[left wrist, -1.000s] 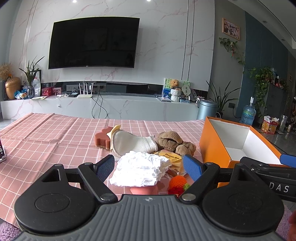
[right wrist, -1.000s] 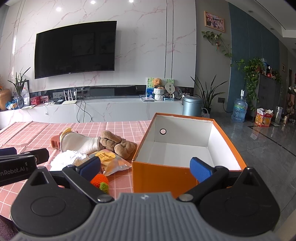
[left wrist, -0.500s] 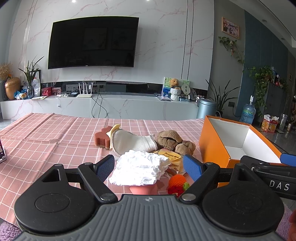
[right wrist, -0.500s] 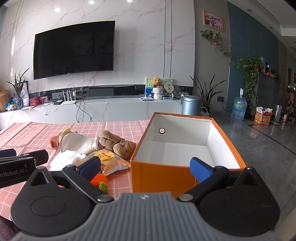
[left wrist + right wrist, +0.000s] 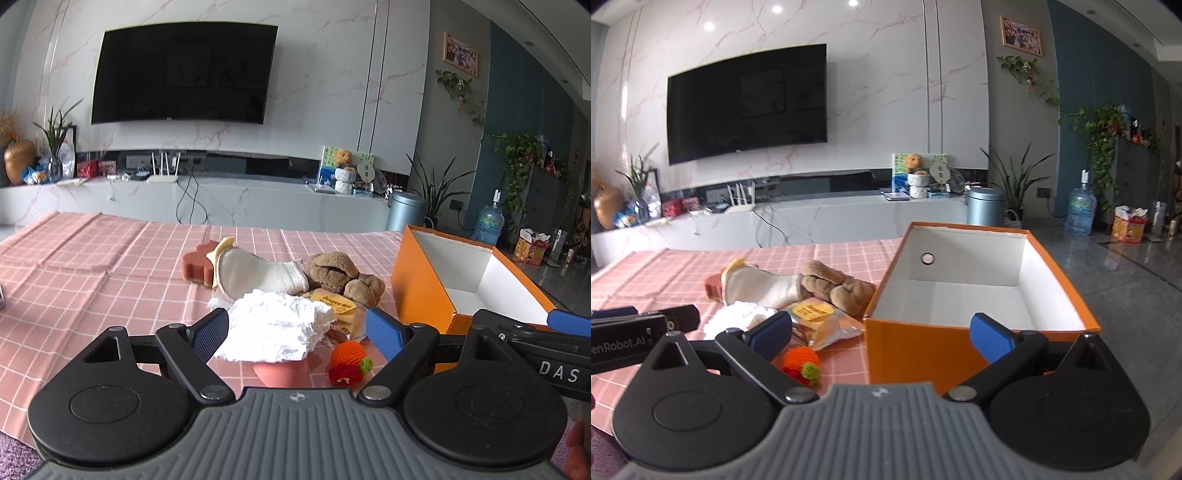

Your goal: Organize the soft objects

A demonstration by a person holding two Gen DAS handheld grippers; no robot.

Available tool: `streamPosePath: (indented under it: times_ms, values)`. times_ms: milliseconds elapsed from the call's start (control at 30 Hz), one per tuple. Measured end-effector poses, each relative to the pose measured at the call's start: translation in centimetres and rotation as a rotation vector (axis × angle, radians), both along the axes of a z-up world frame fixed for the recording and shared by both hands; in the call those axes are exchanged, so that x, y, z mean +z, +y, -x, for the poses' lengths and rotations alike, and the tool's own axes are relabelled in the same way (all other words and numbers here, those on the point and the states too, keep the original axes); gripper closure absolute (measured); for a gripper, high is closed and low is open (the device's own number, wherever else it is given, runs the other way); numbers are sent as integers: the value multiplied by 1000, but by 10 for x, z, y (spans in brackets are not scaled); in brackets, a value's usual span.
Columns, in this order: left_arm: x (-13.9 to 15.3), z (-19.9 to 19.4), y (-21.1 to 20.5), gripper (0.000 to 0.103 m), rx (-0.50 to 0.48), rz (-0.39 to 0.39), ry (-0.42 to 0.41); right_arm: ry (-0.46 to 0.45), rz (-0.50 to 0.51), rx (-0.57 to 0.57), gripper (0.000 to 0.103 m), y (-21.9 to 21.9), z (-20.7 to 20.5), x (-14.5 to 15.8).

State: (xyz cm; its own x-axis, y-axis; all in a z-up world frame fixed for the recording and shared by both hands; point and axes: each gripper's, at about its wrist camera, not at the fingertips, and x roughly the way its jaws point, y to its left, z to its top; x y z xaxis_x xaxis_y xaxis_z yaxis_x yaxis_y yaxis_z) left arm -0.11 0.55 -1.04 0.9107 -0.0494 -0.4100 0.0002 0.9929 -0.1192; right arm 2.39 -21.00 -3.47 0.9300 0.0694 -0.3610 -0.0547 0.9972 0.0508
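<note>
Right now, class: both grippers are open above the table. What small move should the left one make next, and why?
Probably ease the left gripper forward and down around the crumpled white tissue: it lies nearest, framed between the open fingers, and the orange box stands empty.

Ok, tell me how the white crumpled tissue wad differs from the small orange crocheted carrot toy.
The white crumpled tissue wad is much bigger than the small orange crocheted carrot toy. The wad is plain white and creased; the toy is orange knit with red and green trim. The wad partly rests on a pink object; the toy sits directly on the pink checked cloth. Both look soft.
</note>
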Motion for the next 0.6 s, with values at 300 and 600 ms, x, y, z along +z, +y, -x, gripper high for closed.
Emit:
streamPosePath:
  times_ms: [300,600]
  values:
    - [1,-6,7,12,-40,-2,52,-13,94,116,20,21,-5,-1]
    - [1,-28,12,12,-130,-99,86,45,156,243,65,35,-41,-2]
